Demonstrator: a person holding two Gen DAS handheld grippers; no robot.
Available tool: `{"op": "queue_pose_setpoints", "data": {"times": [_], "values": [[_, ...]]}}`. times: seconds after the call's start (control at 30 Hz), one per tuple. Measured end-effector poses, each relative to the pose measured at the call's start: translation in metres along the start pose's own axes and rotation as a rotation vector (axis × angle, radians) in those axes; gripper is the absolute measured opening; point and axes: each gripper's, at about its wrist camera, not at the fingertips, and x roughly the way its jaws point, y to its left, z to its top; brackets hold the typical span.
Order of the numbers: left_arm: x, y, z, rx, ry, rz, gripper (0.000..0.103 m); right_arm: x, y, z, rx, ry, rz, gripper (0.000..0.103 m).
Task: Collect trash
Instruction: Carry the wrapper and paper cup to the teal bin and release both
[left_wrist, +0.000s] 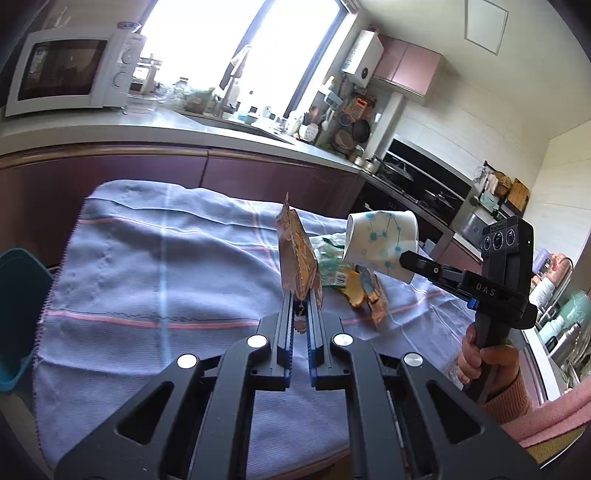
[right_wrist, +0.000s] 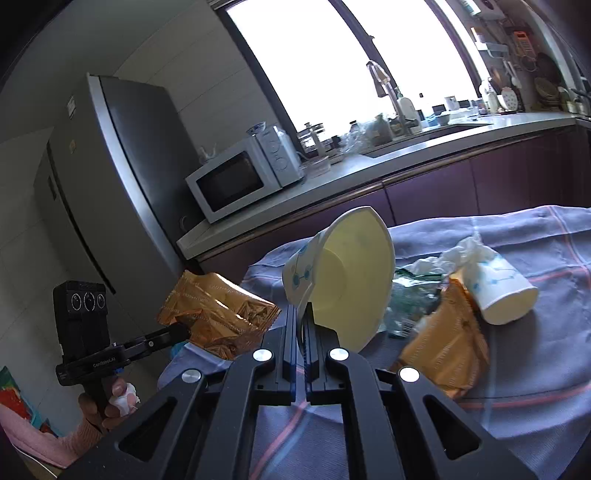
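Note:
My left gripper (left_wrist: 302, 295) is shut on a brown-gold snack wrapper (left_wrist: 295, 251) and holds it upright above the cloth; the wrapper also shows in the right wrist view (right_wrist: 218, 314). My right gripper (right_wrist: 303, 314) is shut on the rim of a white paper cup with a blue dot pattern (right_wrist: 347, 277), lifted and tilted; the cup also shows in the left wrist view (left_wrist: 380, 240). On the cloth lie a second paper cup stuffed with tissue (right_wrist: 495, 288), an orange wrapper (right_wrist: 447, 343) and a green-printed clear wrapper (right_wrist: 410, 295).
A blue-grey checked cloth (left_wrist: 147, 258) covers the table. A teal bin (left_wrist: 18, 314) stands at the table's left edge. Behind are the kitchen counter (left_wrist: 110, 129), a microwave (right_wrist: 236, 181), a sink and a fridge (right_wrist: 122, 177).

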Motion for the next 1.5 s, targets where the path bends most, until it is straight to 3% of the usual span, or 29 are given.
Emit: {"op": "queue_pose_setpoints", "data": {"times": [0.4,0.73,1.13,1.5], "values": [[-0.106,0.09,0.01,-0.103,-0.153,0.273,0.007,0.116,0.098,0.016,-0.195,0.186,0.252,0.002],[-0.153,0.171,0.001,-0.215,-0.164,0.455,0.007,0.208,0.16,0.01,-0.27,0.338,0.355,0.002],[-0.138,0.243,-0.017,-0.31,-0.085,0.55,0.007,0.289,0.188,-0.015,-0.279,0.502,0.341,0.002],[-0.106,0.267,-0.018,-0.333,-0.018,0.576,0.007,0.33,0.193,-0.033,-0.265,0.597,0.314,0.002]]}}
